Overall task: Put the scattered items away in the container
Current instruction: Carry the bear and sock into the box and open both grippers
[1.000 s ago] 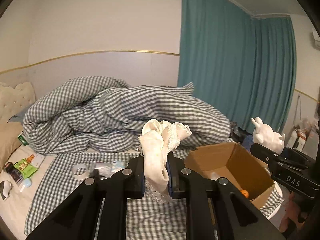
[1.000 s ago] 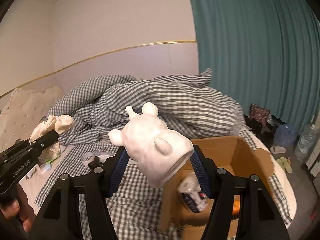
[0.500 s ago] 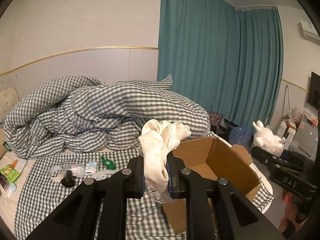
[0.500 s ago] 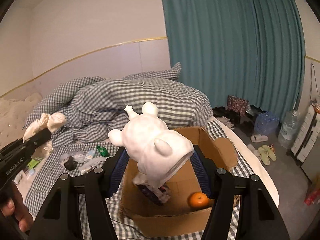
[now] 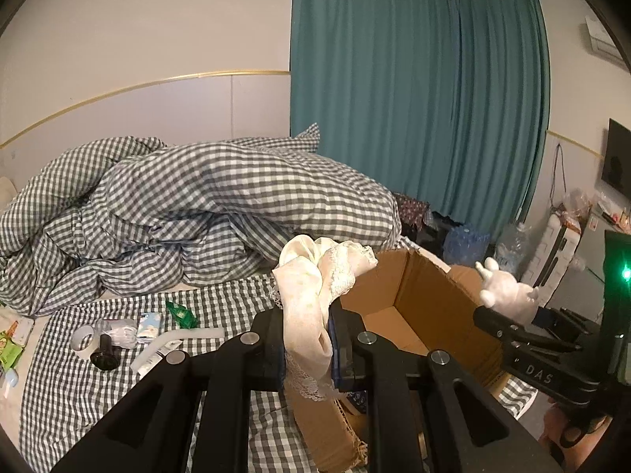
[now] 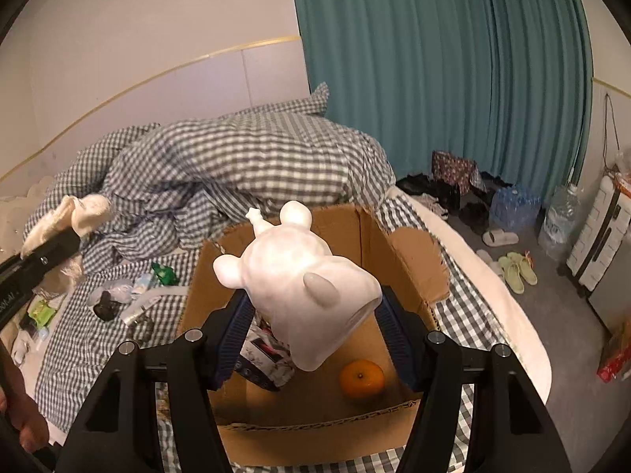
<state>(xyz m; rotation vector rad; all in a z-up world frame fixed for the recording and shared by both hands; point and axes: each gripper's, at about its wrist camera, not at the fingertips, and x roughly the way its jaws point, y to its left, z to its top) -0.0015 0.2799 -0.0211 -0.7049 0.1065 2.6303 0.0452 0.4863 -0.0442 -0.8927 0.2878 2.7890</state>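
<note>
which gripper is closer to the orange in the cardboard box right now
Right. The right gripper, clamped on the white figurine, hangs over the open cardboard box, just above the orange. The left gripper, holding the cream cloth, sits off to the box's left side.

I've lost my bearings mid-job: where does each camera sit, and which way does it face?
Left wrist: on the left gripper, facing across the bed over the cardboard box; its fingers clamp a cream cloth; the right gripper shows at the right.
Right wrist: on the right gripper, looking down into the box at an orange; it holds a white figurine.
Shared: box, checked duvet, teal curtain.
</note>
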